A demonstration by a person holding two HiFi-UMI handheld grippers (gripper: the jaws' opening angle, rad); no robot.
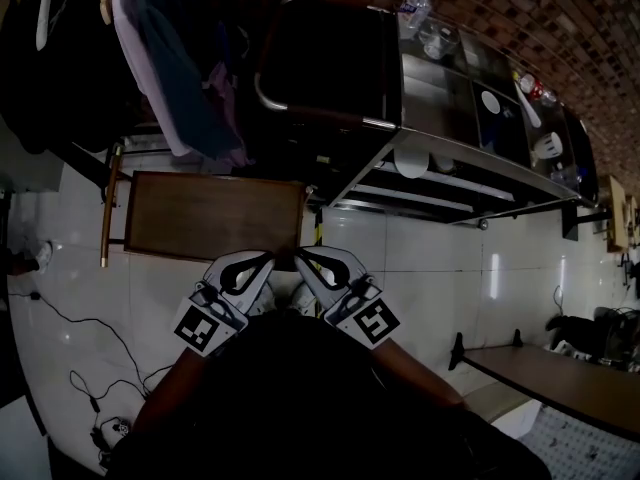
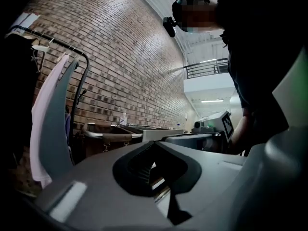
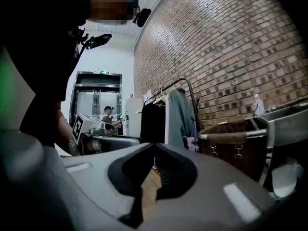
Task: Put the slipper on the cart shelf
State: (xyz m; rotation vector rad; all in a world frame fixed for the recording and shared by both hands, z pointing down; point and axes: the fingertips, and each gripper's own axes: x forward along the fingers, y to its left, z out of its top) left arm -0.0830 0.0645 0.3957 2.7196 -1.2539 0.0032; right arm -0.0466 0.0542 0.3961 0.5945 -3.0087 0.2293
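My left gripper [image 1: 266, 259] and right gripper [image 1: 301, 257] are held close to my body, side by side, tips pointing forward. In the left gripper view the left gripper [image 2: 154, 143] has its jaws shut with nothing between them. The right gripper [image 3: 155, 145] is likewise shut and empty. The metal cart [image 1: 470, 183] with its shelves stands ahead to the right, along the brick wall. I cannot pick out a slipper for certain; two pale shapes [image 1: 287, 295] lie on the floor between the grippers, mostly hidden.
A brown wooden table [image 1: 215, 218] sits just ahead of the grippers. Behind it are a dark bin with a metal rim [image 1: 320, 68] and a clothes rack with hanging garments [image 1: 170, 68]. Cables [image 1: 80, 368] trail on the white tiles at left. A low bench [image 1: 550, 373] is at right.
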